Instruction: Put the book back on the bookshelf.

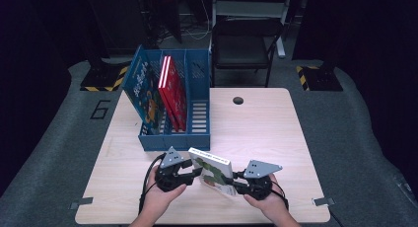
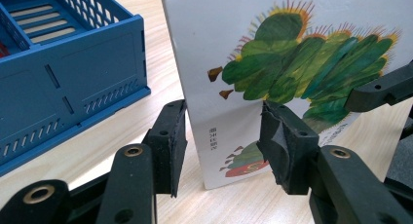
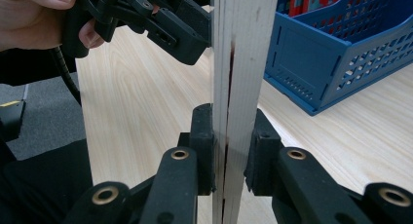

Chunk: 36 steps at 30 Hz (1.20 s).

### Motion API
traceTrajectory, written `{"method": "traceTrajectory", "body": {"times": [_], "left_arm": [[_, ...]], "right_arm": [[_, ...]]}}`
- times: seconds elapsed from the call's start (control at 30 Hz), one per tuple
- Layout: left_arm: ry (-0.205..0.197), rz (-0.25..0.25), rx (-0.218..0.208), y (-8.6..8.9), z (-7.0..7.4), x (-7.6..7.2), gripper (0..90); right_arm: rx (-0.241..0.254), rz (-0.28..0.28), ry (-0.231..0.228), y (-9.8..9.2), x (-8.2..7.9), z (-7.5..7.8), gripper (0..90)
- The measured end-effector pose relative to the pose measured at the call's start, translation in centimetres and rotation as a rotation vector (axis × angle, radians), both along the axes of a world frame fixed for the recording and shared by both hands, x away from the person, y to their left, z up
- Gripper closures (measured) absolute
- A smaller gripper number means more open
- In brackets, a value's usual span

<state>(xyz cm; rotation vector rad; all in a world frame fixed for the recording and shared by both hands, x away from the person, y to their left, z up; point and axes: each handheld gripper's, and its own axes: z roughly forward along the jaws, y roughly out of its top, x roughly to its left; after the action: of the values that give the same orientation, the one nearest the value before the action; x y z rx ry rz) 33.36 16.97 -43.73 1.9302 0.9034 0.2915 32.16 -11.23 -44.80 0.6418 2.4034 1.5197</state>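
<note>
Here, white picture book (image 1: 213, 174) upright between both claws: right claw (image 3: 229, 151) clamped on its edge, left claw (image 2: 221, 146) open astride it

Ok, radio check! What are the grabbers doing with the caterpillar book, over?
Right gripper clamped on the book's page edge. Left gripper straddling the spine end, pads not pressing. Book standing on the table. Blue file rack just behind, right slot free.

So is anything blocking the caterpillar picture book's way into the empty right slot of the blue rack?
Nothing visible. The picture book, clamped by the right gripper, stands before the blue file rack; its right slot is empty.
</note>
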Motion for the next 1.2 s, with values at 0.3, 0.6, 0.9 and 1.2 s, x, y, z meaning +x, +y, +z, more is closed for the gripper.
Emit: {"method": "traceTrajectory", "body": {"times": [0.3,0.6,0.9,1.2], "left_arm": [[-0.063,0.034,-0.077,1.4,2.2,-0.3,46.3],[-0.146,-0.001,-0.065,1.1,4.0,-1.2,42.8],[-0.133,-0.056,-0.028,0.1,3.6,-1.3,47.0],[-0.172,-0.047,-0.044,0.5,4.2,-1.4,43.8]], "right_arm": [[-0.032,-0.014,-0.078,-0.1,-0.6,1.0,76.7],[-0.035,-0.009,-0.074,-0.1,-0.6,1.3,76.7],[-0.032,-0.011,-0.076,0.0,-0.7,1.7,76.5],[-0.019,0.011,-0.074,0.0,-0.9,2.1,76.5]]}}
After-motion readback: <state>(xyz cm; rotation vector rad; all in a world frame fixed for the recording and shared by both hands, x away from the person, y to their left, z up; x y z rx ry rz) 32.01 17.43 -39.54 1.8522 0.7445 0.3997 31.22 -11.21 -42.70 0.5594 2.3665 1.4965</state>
